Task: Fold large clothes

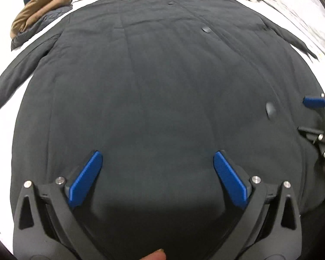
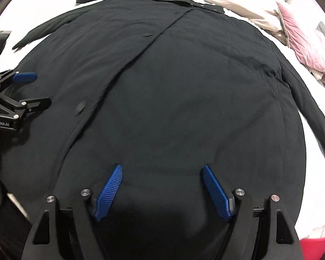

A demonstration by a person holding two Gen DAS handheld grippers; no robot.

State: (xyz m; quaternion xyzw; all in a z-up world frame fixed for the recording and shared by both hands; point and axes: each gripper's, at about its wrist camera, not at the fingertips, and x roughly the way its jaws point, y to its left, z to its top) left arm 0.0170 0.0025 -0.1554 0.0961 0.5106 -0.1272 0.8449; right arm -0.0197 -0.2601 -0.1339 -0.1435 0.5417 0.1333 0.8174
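A large black coat [image 1: 153, 82] lies spread flat, front up, on a white bed, collar at the far end and both sleeves out to the sides. It also fills the right wrist view [image 2: 184, 91]. My left gripper [image 1: 158, 158] is open and empty, hovering over the coat's lower part near the hem. My right gripper [image 2: 162, 171] is open and empty over the hem on the coat's other half. Each gripper shows at the edge of the other's view: the right one [image 1: 314, 117] and the left one [image 2: 30, 88].
A brown and navy garment [image 1: 39, 13] lies bunched at the far left of the bed [image 1: 6, 32]. Pale bedding and a pink cushion [image 2: 303, 47] lie at the far right. A red item [image 2: 314, 247] sits at the near right corner.
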